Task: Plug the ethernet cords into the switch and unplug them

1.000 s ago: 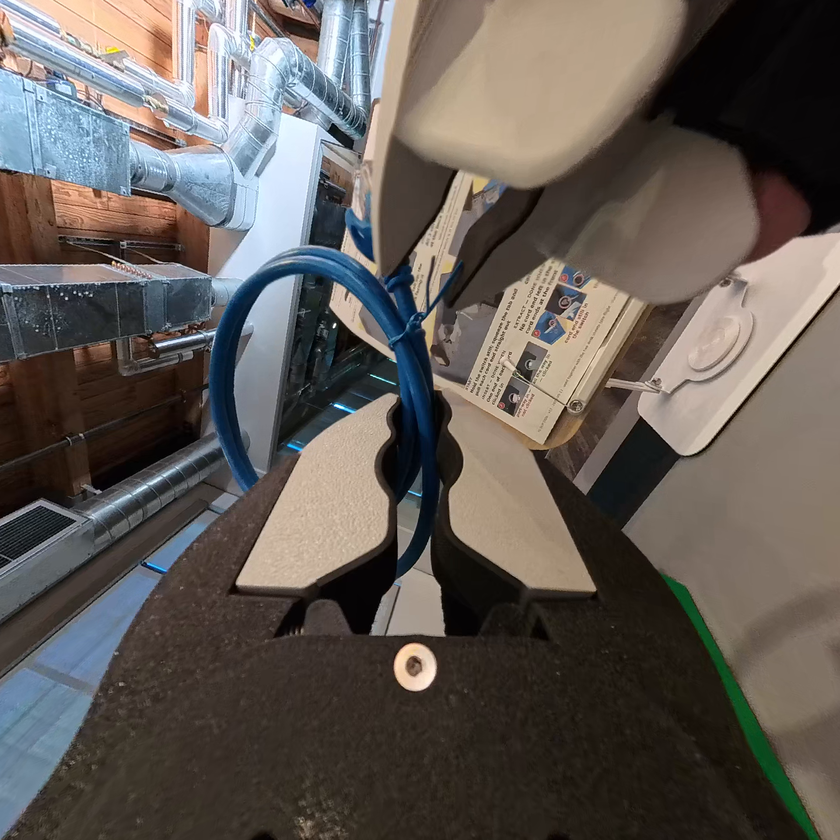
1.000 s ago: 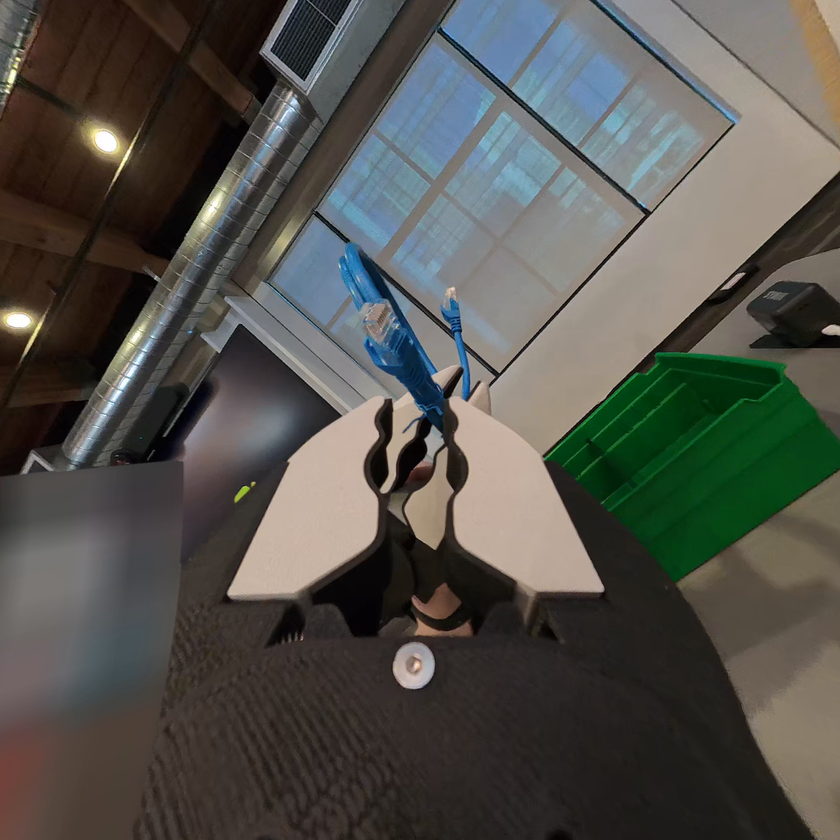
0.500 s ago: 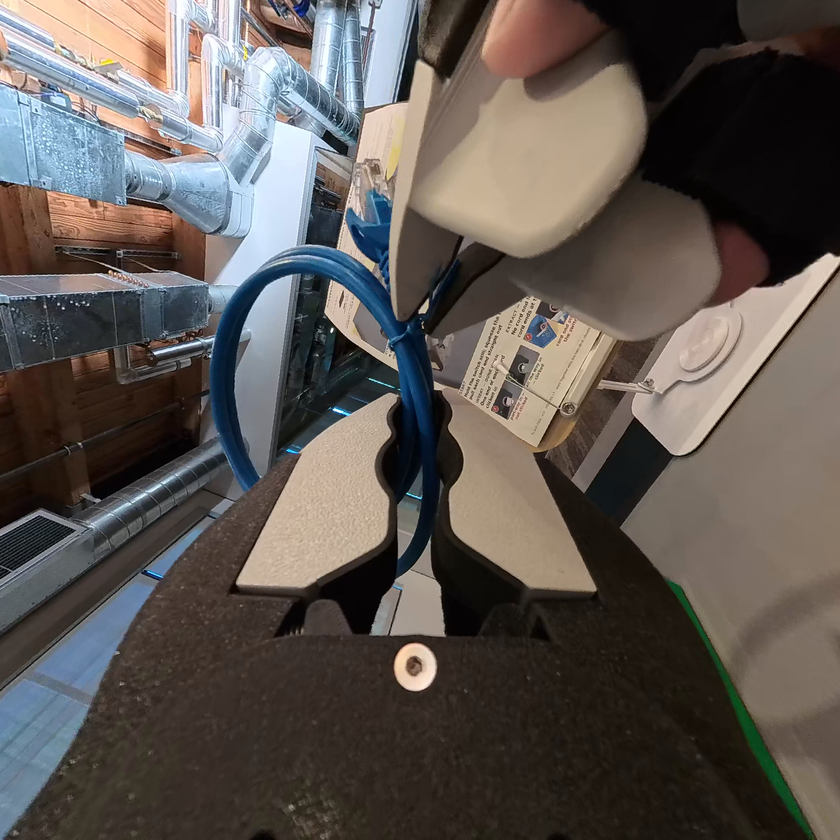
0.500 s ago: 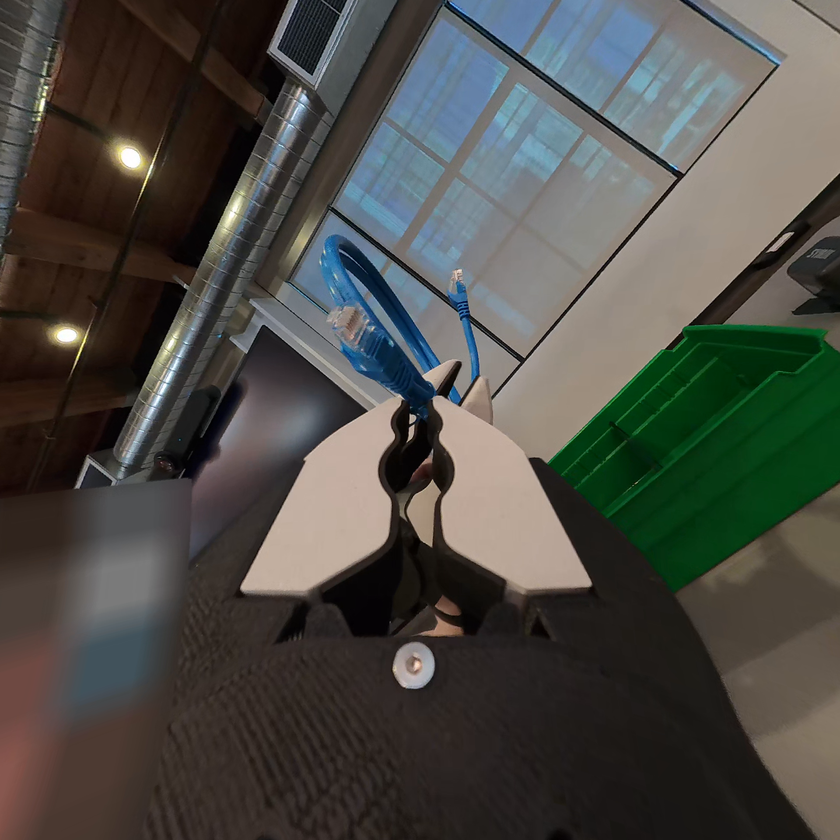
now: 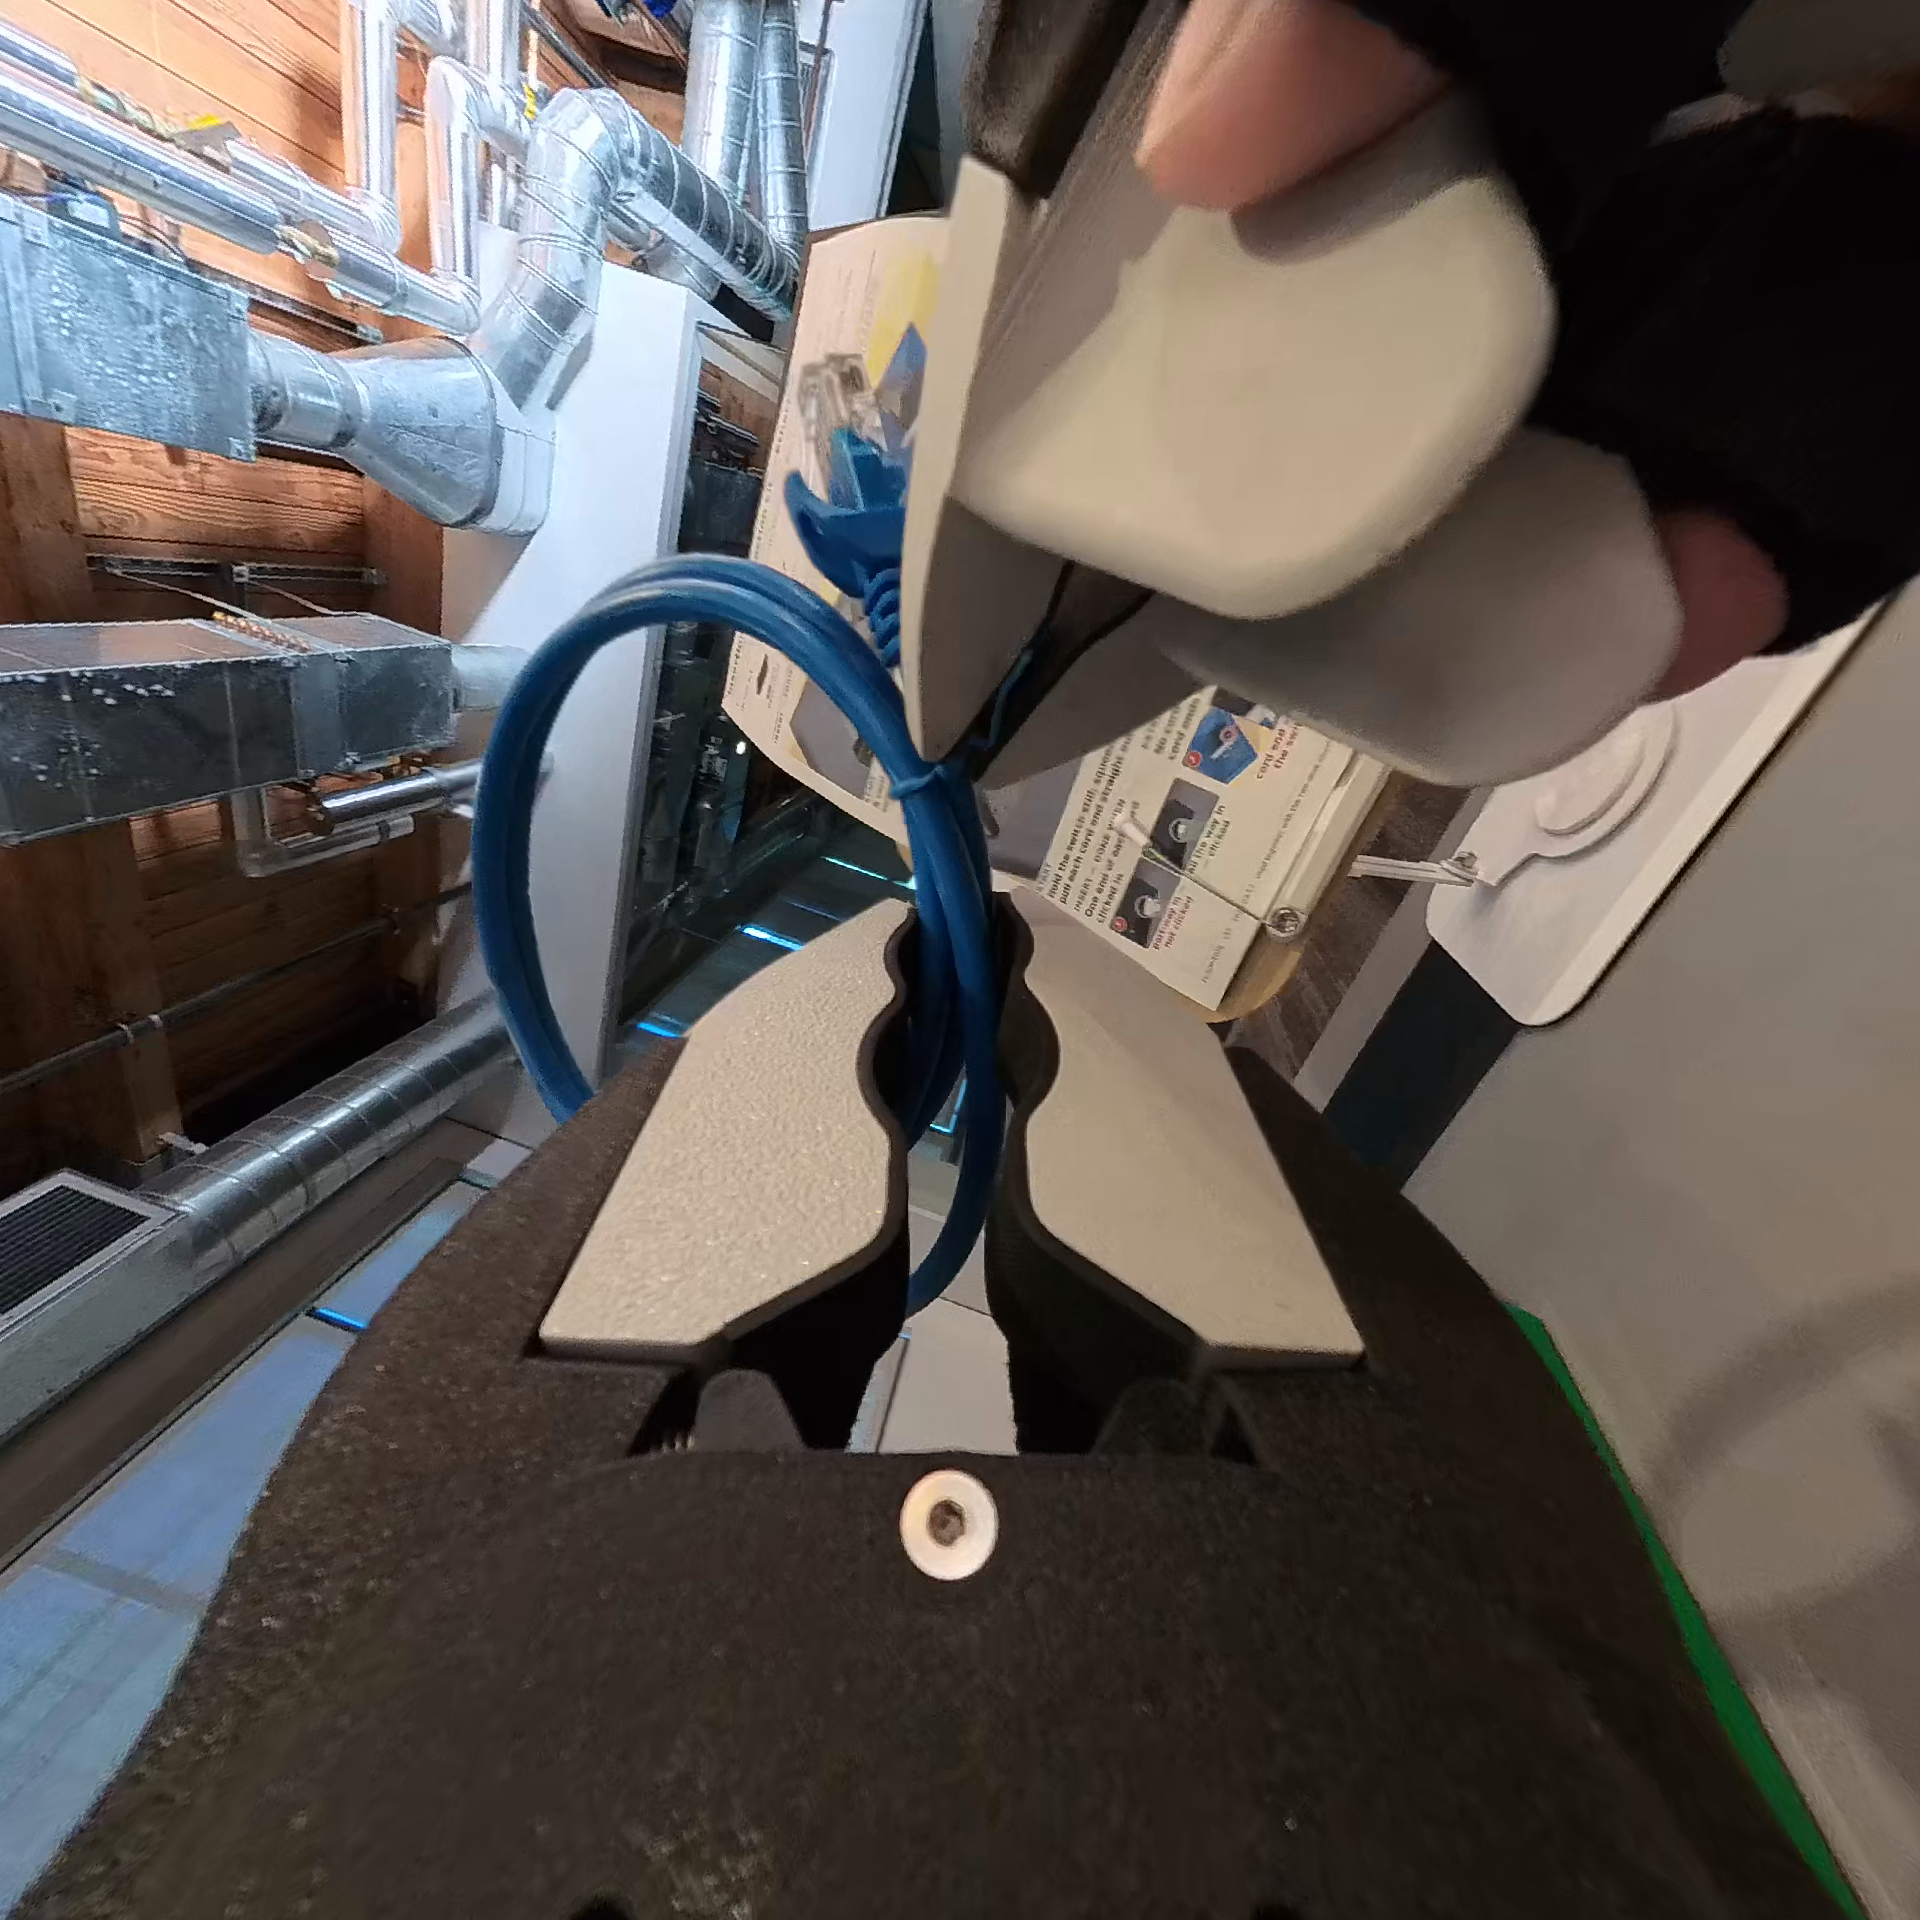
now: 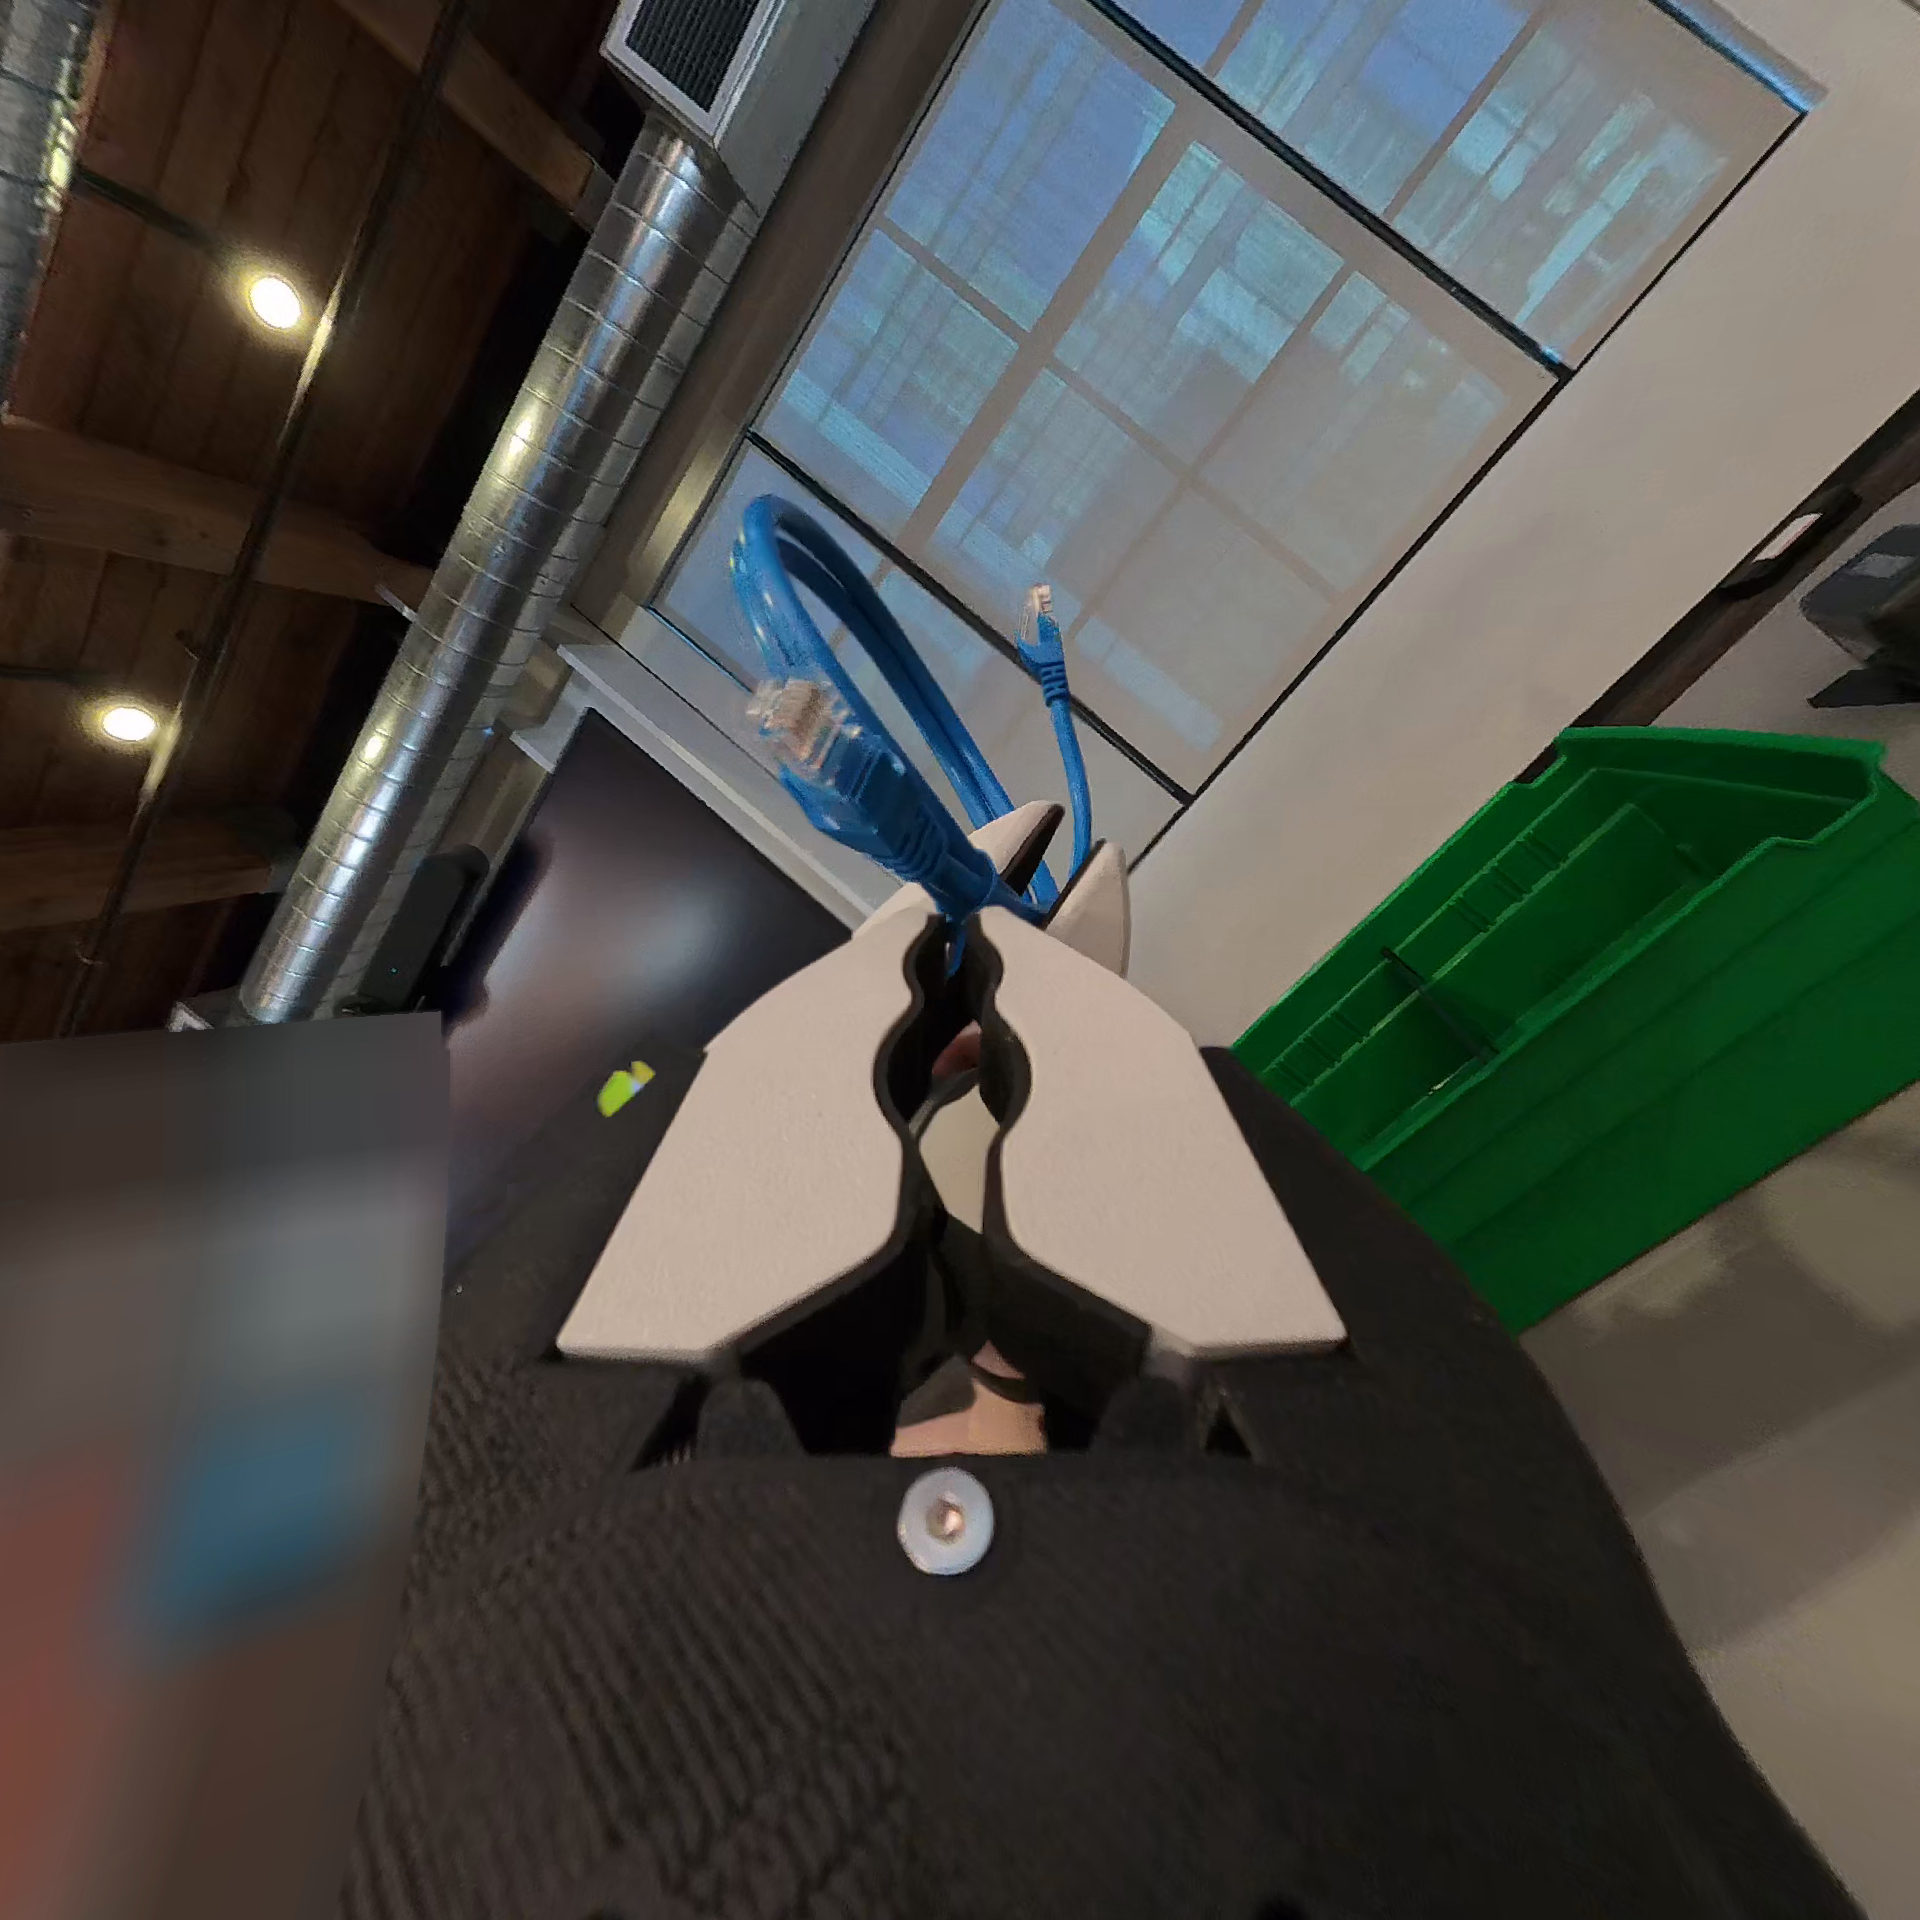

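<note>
My left gripper (image 5: 956, 925) is shut on a coiled blue ethernet cord (image 5: 499, 852) and holds it up in the air. Several strands run between its pads. A thin blue twist tie (image 5: 914, 781) binds the coil just above my fingertips. My right gripper (image 5: 961, 753) comes in from above, with its tips pinched on that tie. In the right wrist view the right gripper (image 6: 951, 930) is shut on the thin blue tie. One clear plug (image 6: 805, 717) points left and a second plug (image 6: 1039, 623) points up. The left gripper (image 6: 1065, 862) shows just behind.
A green plastic bin (image 6: 1610, 987) stands on the grey surface (image 6: 1714, 1455) to the right. A printed instruction card on a wooden board (image 5: 1174, 862) hangs behind the cord. A dark screen (image 6: 644, 914) stands to the left. Metal ducts run overhead. Less than 4 cm separates the two grippers' tips.
My right gripper's jaws closed from apart onto the twist tie at the coil. The near plug swung over to the left. My left gripper kept its hold on the cord.
</note>
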Action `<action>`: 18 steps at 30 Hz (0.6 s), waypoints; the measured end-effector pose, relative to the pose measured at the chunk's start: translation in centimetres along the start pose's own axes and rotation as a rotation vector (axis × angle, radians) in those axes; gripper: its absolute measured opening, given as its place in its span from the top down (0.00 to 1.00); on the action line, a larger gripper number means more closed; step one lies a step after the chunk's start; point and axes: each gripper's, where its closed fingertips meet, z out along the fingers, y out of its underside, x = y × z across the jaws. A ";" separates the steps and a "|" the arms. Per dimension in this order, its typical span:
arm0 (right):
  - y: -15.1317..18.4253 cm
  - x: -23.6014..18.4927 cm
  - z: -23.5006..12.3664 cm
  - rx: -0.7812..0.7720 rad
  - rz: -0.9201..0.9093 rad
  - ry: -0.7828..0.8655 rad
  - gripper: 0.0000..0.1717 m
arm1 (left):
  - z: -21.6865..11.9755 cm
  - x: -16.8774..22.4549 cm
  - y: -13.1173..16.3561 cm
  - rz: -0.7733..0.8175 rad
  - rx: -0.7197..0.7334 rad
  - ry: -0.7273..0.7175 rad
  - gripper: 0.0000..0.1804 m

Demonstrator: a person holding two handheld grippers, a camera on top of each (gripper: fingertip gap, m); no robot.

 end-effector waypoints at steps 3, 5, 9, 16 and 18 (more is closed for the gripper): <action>0.0 0.1 0.1 -0.002 -0.176 0.075 0.98 | 0.1 0.4 0.2 -0.031 -0.011 0.046 0.94; -0.1 -0.2 0.2 -0.014 -0.351 0.136 0.99 | 0.0 0.4 0.2 -0.063 -0.012 0.071 0.94; 0.5 -0.9 0.5 -0.110 -0.791 0.262 0.99 | -0.5 0.5 0.0 -0.178 -0.003 0.183 0.94; 1.9 -1.8 0.4 -0.274 -1.612 0.446 0.99 | -2.6 1.7 -0.6 -0.425 0.023 0.521 0.94; 2.7 -1.9 0.3 -0.330 -1.782 0.436 0.99 | -3.5 2.2 -0.7 -0.465 0.021 0.627 0.94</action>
